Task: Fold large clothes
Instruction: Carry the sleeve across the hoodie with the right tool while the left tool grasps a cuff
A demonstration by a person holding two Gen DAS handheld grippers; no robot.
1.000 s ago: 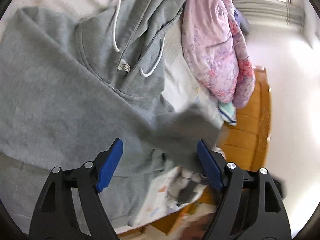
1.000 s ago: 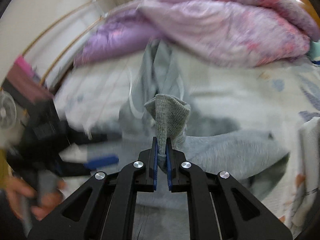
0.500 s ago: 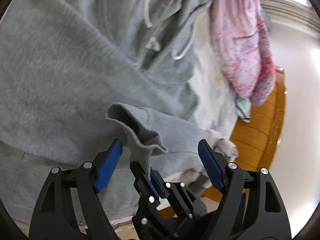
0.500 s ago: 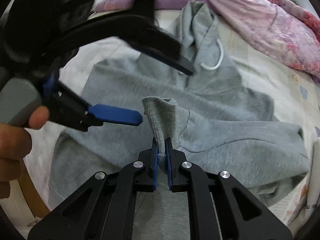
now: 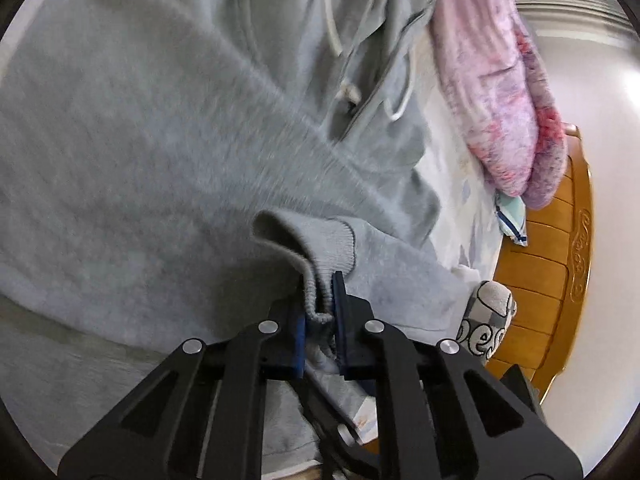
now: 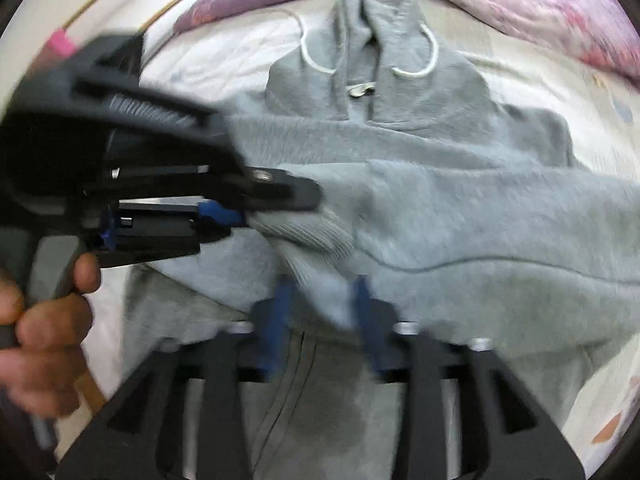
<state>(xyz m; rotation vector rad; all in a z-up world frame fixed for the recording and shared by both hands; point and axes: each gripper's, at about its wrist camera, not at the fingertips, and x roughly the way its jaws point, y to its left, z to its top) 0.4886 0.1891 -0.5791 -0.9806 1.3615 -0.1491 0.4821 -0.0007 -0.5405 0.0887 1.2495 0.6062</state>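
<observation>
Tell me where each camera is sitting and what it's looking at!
Left wrist: sits on the left gripper, looking along its fingers at the grey hoodie on the bed; its own black fingers show, shut on the sleeve cuff.
Right wrist: sits on the right gripper, looking up the hoodie toward its hood; its own open fingers show, plus the left gripper and the person's left hand.
Both share the hoodie, the sleeve cuff, the white drawstrings and the pink quilt.

left gripper [image 5: 320,312] jaws clamped together, right gripper [image 6: 322,312] jaws parted
</observation>
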